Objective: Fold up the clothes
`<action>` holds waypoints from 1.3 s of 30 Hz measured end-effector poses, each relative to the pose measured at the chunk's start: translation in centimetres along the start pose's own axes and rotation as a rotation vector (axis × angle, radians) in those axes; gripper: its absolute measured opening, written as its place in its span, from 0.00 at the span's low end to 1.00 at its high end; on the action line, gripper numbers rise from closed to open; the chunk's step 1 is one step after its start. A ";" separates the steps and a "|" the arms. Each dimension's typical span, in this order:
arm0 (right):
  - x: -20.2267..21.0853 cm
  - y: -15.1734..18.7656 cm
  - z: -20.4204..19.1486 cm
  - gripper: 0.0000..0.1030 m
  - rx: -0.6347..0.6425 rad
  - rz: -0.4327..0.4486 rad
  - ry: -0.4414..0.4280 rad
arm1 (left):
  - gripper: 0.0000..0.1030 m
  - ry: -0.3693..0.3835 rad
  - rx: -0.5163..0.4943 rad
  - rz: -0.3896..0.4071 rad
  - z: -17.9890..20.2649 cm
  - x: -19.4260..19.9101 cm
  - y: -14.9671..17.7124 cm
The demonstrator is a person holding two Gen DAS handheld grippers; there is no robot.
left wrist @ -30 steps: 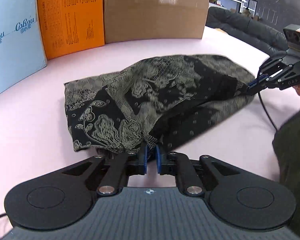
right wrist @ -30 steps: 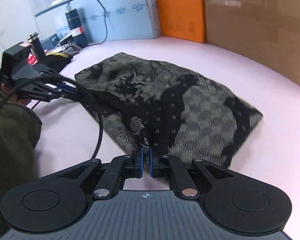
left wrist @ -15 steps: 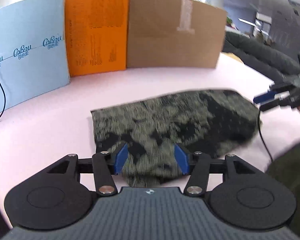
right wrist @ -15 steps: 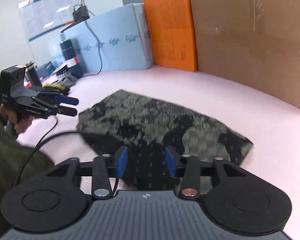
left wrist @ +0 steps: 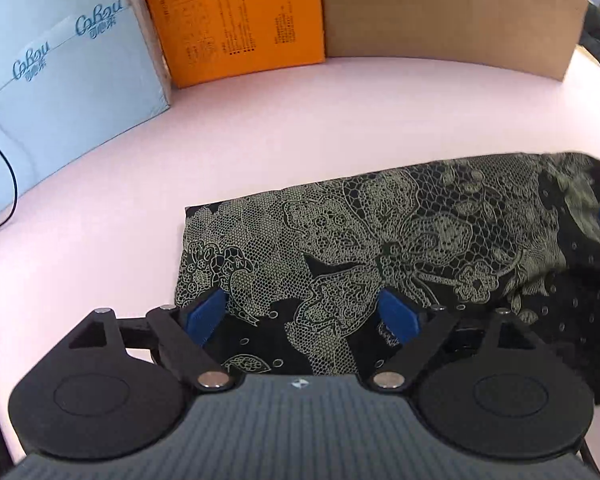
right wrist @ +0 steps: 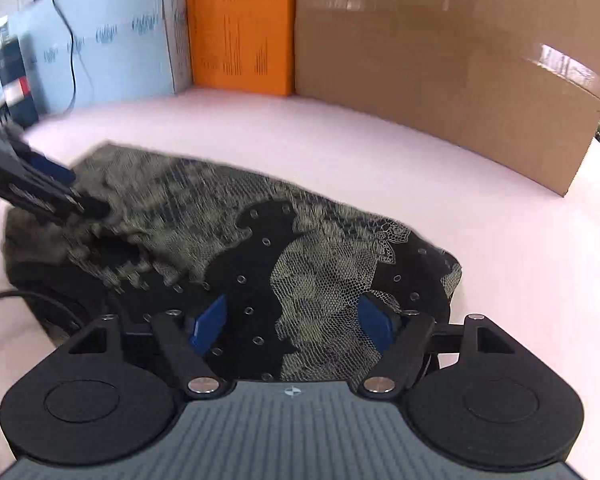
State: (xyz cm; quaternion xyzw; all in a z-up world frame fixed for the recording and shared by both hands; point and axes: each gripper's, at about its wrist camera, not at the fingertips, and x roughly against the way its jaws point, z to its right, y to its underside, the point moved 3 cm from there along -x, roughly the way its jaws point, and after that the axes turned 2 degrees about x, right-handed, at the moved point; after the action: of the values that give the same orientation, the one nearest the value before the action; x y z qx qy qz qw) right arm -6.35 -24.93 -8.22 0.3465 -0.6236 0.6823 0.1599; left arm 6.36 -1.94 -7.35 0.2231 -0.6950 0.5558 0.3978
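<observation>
Both claws, clamped on the cloth's near edge a second ago, have let go. Left claw (left wrist: 302,316): blue pads spread wide, holding nothing, poised over the cloth (left wrist: 400,240). Right claw (right wrist: 292,326): likewise wide apart and empty, above the same cloth's other end. Cloth: black with pale lace print, lying bunched on the pink surface (left wrist: 260,120). Behind: blue box (left wrist: 60,60), orange box (left wrist: 240,16), brown cardboard box (left wrist: 452,12).
</observation>
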 end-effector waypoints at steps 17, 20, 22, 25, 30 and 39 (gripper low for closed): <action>5.9 1.7 0.6 0.81 0.015 0.020 -0.017 | 0.81 -0.020 0.006 0.038 -0.6 2.9 0.8; 7.4 1.3 3.2 0.88 -0.092 0.050 -0.003 | 0.81 -0.003 0.072 0.078 -2.8 5.0 1.9; 7.4 1.7 5.4 0.88 -0.206 0.025 -0.025 | 0.81 0.006 0.145 0.083 -4.7 5.8 3.0; 6.7 3.1 8.1 0.88 -0.379 -0.020 -0.091 | 0.81 0.047 0.234 0.076 -6.9 5.8 4.5; 5.3 5.5 10.5 0.89 -0.601 -0.028 -0.261 | 0.83 0.148 0.324 0.022 -8.2 4.3 6.4; -0.1 4.0 11.3 0.92 -0.658 0.082 -0.428 | 1.00 0.179 0.286 0.141 -5.5 0.8 3.4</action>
State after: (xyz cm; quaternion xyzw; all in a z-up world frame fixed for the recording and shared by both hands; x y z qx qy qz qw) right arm -5.72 -36.50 -11.46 0.3861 -0.8415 0.3640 0.1015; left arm 5.00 4.40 -8.34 0.1779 -0.5844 0.6932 0.3824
